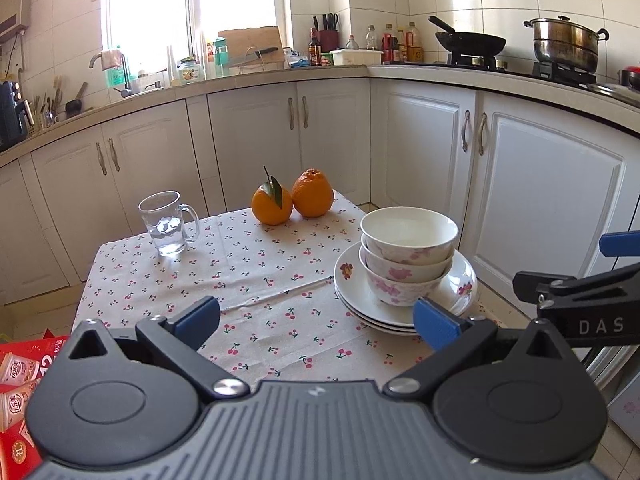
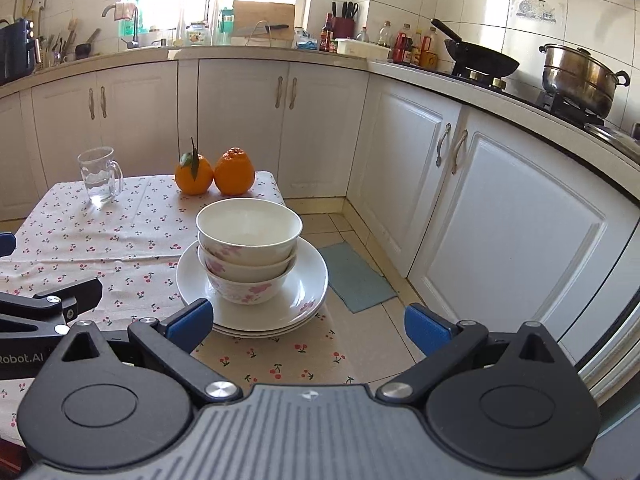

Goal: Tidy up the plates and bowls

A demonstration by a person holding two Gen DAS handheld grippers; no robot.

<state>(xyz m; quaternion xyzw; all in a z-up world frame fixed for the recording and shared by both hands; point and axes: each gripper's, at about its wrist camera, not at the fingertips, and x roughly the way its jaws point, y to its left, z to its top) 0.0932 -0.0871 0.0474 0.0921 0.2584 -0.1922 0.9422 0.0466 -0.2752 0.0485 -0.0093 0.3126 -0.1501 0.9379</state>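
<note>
Three floral bowls [image 2: 248,248] sit nested on stacked white plates [image 2: 308,300] at the table's near right corner, gathered to save room, while the left gripper [image 1: 316,318] and right gripper [image 2: 306,320] hover near, jaws wide and empty.

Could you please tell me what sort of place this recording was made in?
A home kitchen, it seems: a wok and steel pot sit on a gas stove, a tap stands by the window, and white cabinets run under the counter.
</note>
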